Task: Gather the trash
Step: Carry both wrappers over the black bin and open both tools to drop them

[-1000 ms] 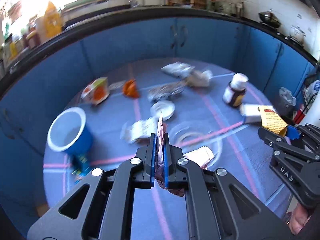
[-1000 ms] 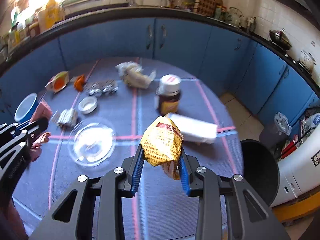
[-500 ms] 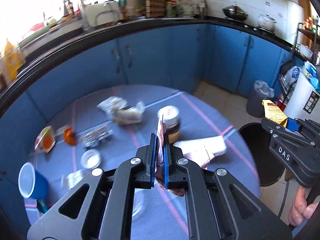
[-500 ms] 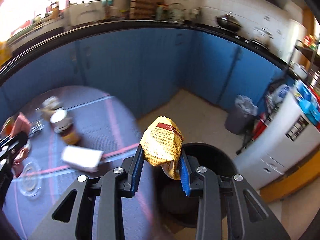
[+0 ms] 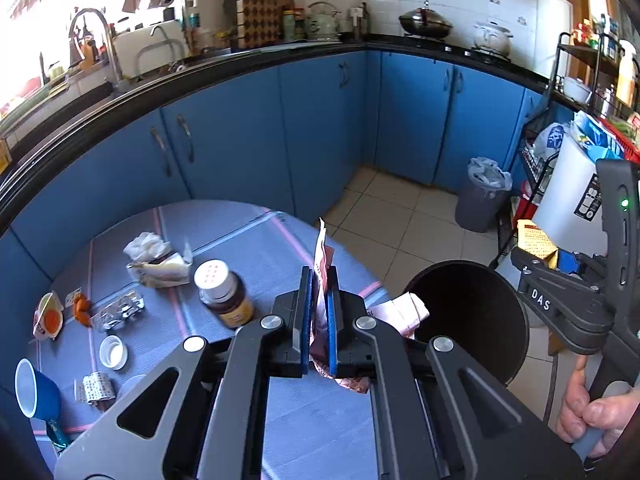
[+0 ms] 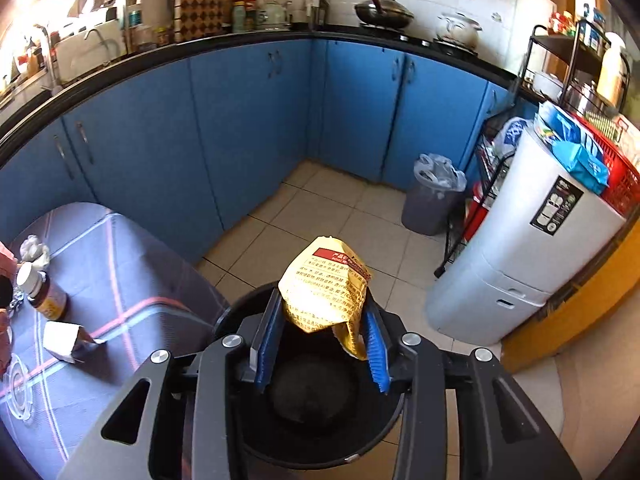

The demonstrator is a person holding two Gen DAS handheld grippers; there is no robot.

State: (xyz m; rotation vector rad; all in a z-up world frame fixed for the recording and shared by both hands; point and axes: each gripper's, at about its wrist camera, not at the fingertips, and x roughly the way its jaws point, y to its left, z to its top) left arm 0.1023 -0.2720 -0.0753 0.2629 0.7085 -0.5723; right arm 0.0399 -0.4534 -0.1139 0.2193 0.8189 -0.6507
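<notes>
Right tongs (image 6: 320, 344) clamped on a yellow wrapper (image 6: 326, 288), right over the black bin (image 6: 320, 436), left tongs (image 5: 319, 316) squeezed tight on a pink wrapper (image 5: 322, 264), maybe crumpled paper, above the counter (image 5: 320, 432) edge, brown bottle (image 5: 224, 296) nearby

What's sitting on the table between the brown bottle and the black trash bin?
In the left wrist view, a crumpled white paper packet lies at the table's edge between the brown bottle and the black trash bin; the left tool partly hides that stretch.
</notes>
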